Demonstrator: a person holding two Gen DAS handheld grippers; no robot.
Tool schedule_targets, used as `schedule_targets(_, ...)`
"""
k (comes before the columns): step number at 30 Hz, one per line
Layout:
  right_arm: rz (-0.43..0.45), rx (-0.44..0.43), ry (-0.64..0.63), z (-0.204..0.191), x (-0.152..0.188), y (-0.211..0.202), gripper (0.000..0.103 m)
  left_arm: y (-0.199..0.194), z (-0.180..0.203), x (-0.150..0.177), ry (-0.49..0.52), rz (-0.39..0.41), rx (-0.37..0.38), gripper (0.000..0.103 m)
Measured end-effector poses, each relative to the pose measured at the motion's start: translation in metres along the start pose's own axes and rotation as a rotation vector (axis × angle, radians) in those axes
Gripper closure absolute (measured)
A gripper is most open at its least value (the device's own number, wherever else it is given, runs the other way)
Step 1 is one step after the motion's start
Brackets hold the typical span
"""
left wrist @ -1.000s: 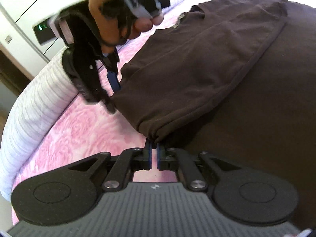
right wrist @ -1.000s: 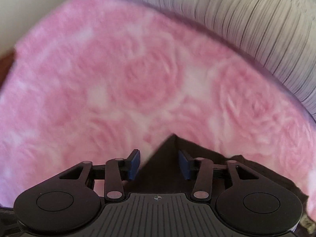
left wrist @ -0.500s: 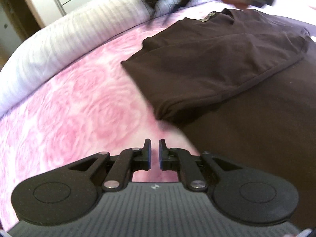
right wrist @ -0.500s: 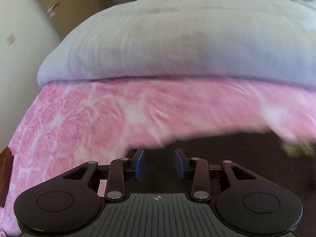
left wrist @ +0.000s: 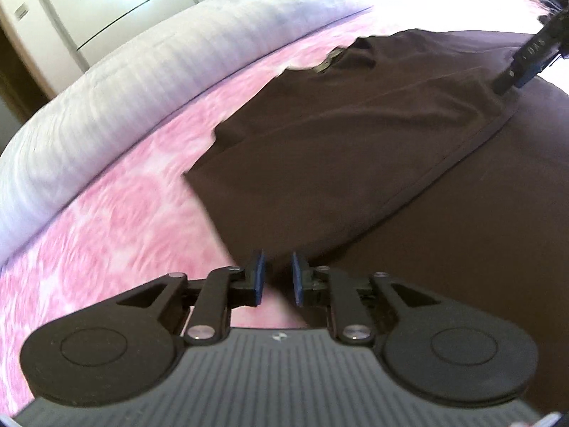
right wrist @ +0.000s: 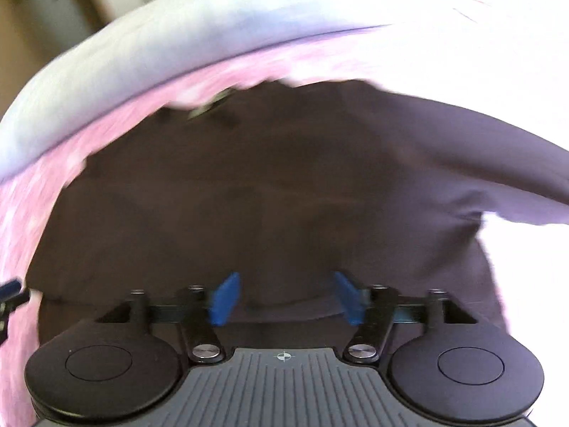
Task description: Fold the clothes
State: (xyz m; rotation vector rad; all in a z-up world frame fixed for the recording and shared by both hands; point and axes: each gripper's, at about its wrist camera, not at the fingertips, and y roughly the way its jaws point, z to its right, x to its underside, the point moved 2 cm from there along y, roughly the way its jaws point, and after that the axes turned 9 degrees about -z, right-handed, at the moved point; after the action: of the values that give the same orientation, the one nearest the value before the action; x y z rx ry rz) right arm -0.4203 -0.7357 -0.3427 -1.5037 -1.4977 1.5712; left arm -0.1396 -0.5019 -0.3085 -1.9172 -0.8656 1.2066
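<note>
My right gripper (right wrist: 284, 299) has swung over the brown shirt (left wrist: 338, 149) on the pink bed (left wrist: 117, 213), fingers wide, empty. My left gripper (left wrist: 277, 277) is slightly open, empty. The shirt is soft and floppy; I'd grab its edge.

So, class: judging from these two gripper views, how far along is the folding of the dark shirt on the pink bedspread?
Done: one side of the dark shirt already lies folded over its body, the hem forming a diagonal line. In hand: nothing is gripped; the left gripper hovers at the folded layer's near corner, jaws slightly apart, and the right gripper hangs open above the cloth. Left: the far sleeve still lies spread out, and further folds remain.
</note>
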Motion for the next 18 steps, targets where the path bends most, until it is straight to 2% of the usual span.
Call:
schedule_targets(3, 0.004, -0.020, 0.086, 0.027, -0.012, 0.010, 0.032, 0.005, 0.020, -0.016, 0.055, 0.011, 0.006, 0.082)
schedule_targets(5, -0.030, -0.098, 0.133, 0.038, -0.016, 0.023, 0.032, 0.014, 0.033, -0.022, 0.094, -0.013, 0.016, 0.079)
schedule_targets(6, -0.041, -0.108, 0.131, 0.038, -0.018, 0.026, 0.048, 0.019, 0.039, -0.024, 0.114, -0.028, 0.020, 0.079)
schedule_targets(7, -0.052, -0.118, 0.129, 0.038, -0.021, 0.028, 0.070, 0.024, 0.044, -0.027, 0.129, -0.044, 0.025, 0.079)
schedule_targets(8, -0.062, -0.126, 0.127, 0.039, -0.023, 0.031, 0.096, 0.027, 0.049, -0.029, 0.137, -0.057, 0.029, 0.079)
schedule_targets(16, -0.044, -0.060, 0.089, 0.050, -0.020, 0.017, 0.096, 0.037, 0.070, -0.034, 0.178, -0.121, 0.038, 0.079)
schedule_targets(18, -0.042, -0.071, 0.083, 0.049, -0.016, 0.015, 0.095, 0.034, 0.071, -0.034, 0.171, -0.129, 0.038, 0.078)
